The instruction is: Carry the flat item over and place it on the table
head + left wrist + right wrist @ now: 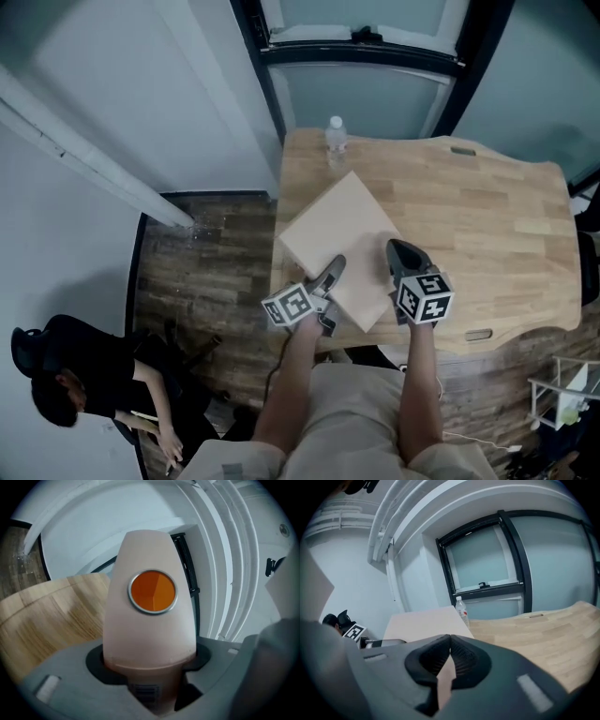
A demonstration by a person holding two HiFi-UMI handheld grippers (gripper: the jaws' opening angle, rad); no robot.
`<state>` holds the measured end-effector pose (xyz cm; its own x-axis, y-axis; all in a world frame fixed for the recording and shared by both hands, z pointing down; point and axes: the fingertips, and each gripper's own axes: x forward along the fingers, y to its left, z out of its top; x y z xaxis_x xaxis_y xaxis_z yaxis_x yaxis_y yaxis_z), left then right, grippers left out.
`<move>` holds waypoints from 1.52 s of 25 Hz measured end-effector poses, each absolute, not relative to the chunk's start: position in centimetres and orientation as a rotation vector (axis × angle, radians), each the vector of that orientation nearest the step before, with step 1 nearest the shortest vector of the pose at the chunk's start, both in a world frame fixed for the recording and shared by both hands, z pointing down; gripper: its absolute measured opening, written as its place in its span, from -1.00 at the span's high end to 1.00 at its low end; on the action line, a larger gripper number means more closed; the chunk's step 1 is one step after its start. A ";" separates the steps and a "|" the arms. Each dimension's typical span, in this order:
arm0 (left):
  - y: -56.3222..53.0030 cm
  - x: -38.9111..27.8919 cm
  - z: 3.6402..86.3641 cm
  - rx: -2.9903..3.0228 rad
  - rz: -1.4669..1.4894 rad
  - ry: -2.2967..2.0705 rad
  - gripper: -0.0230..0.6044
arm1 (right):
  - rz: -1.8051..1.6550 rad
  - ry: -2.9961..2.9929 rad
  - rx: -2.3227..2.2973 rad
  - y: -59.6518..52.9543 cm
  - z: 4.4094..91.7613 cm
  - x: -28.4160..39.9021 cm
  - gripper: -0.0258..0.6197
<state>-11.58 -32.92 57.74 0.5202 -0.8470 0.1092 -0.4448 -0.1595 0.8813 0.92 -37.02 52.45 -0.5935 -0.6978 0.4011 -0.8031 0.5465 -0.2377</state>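
Note:
The flat item is a pale beige square board [337,230], over the near-left part of the wooden table [487,206] with one corner past the table's left edge. My left gripper [333,272] sits on the board's near-left edge and looks shut on it. In the left gripper view a pale finger [150,620] with an orange disc fills the middle and hides the board. My right gripper [398,253] is shut on the near-right edge. The right gripper view shows its dark ribbed jaws [449,641] pinching the board [422,620].
A clear water bottle [336,136] stands at the table's far-left corner, just beyond the board. A dark-framed window [366,84] rises behind the table. A person in black [84,375] sits on the wood floor at the lower left. A white rack [567,394] stands at the lower right.

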 end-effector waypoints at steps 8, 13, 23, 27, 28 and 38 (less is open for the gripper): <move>-35.5 -7.7 61.7 1.696 -0.458 -0.980 -0.03 | 0.626 -2.464 1.274 -40.0 54.5 3.9 0.92; -36.2 -6.0 63.7 1.643 -0.437 -0.944 -0.03 | 0.675 -2.406 1.249 -40.8 57.1 5.0 0.92; -36.8 -4.4 66.4 1.536 -0.397 -0.840 -0.03 | 0.718 -2.352 1.193 -42.4 60.2 4.4 0.92; -36.7 -4.1 67.7 1.466 -0.410 -0.819 -0.03 | 0.747 -2.319 1.131 -42.5 61.7 3.5 0.92; -36.8 -4.0 68.0 1.454 -0.413 -0.812 -0.03 | 0.755 -2.305 1.116 -42.5 62.1 3.4 0.92; -37.6 -3.1 69.5 1.439 -0.450 -0.736 -0.03 | 0.865 -2.188 0.934 -42.2 66.6 2.4 0.92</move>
